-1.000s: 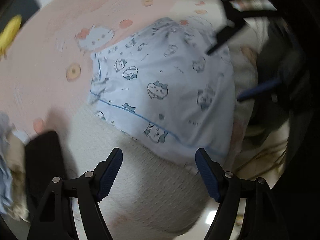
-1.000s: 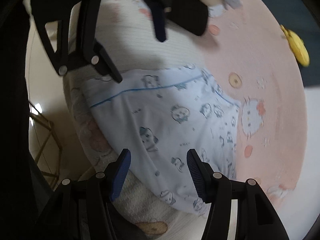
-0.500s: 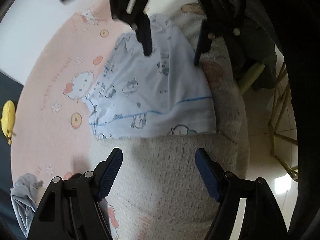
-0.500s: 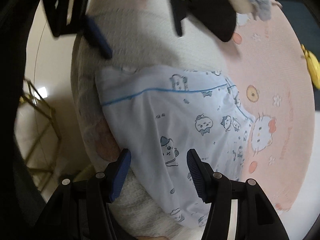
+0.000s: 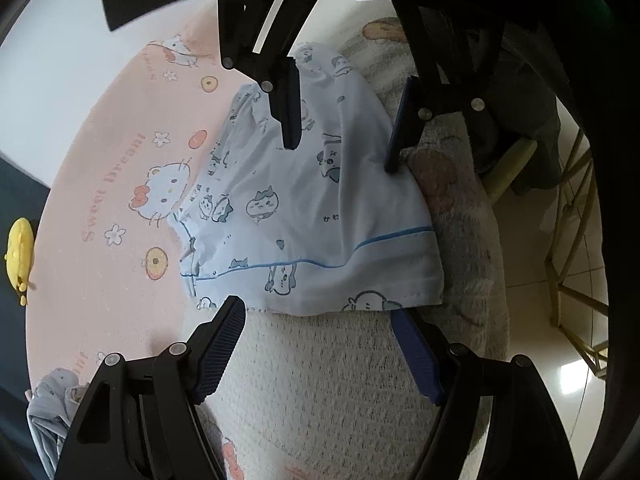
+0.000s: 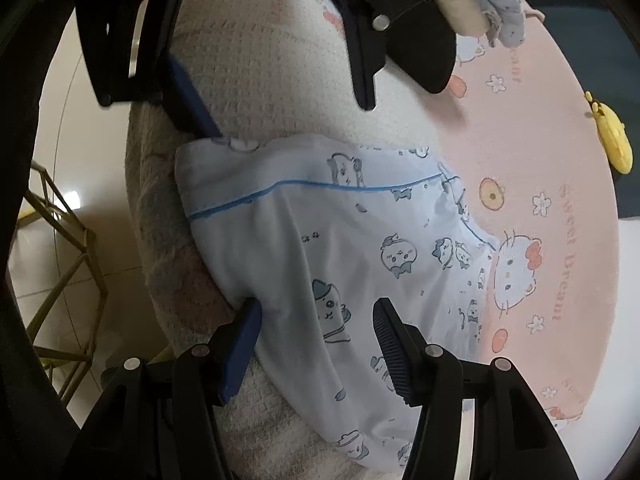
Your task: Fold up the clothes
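Both tongs have swung to opposite ends of the pale blue garment (image 5: 304, 216), which lies on the cream blanket (image 5: 328, 376). Left tongs (image 5: 320, 354) and right tongs (image 6: 316, 350) gape wide, poised to pinch.

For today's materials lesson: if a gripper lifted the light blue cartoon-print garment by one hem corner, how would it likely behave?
The light blue garment would probably drape limply: it already creases and sags over the cream blanket. It looks thin, so likely light. Both the left gripper and right gripper are open at opposite ends; lifting from one end alone might undo the fold.
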